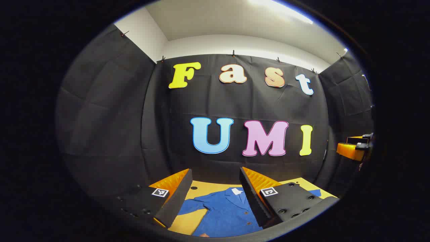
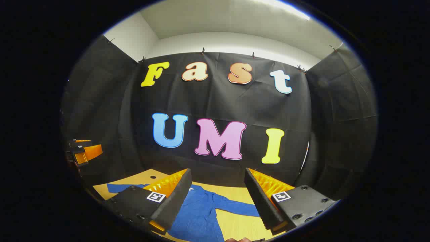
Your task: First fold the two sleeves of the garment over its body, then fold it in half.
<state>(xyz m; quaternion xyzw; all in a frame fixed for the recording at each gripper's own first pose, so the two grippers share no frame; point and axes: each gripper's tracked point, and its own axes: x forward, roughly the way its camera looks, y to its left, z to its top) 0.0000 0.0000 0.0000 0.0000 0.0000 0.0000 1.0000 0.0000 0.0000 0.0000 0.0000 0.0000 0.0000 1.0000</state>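
Both grippers hang above the bench, level and aimed at the booth wall, jaws spread wide with nothing between them. The left gripper point(image 1: 215, 188) sits at the bottom of the left gripper view, the right gripper point(image 2: 218, 190) at the bottom of the right gripper view. The blue button-up shirt point(image 1: 225, 211) lies flat on the yellow bench point(image 1: 188, 222), sleeves spread out.

A blue button-front garment point(image 1: 225, 211) lies flat and unfolded on the table point(image 1: 188, 222), low in the frame in both views. Its collar, with a white tag, points toward the far wall. One sleeve point(image 2: 235, 206) stretches out sideways, lower centre of the right gripper view.
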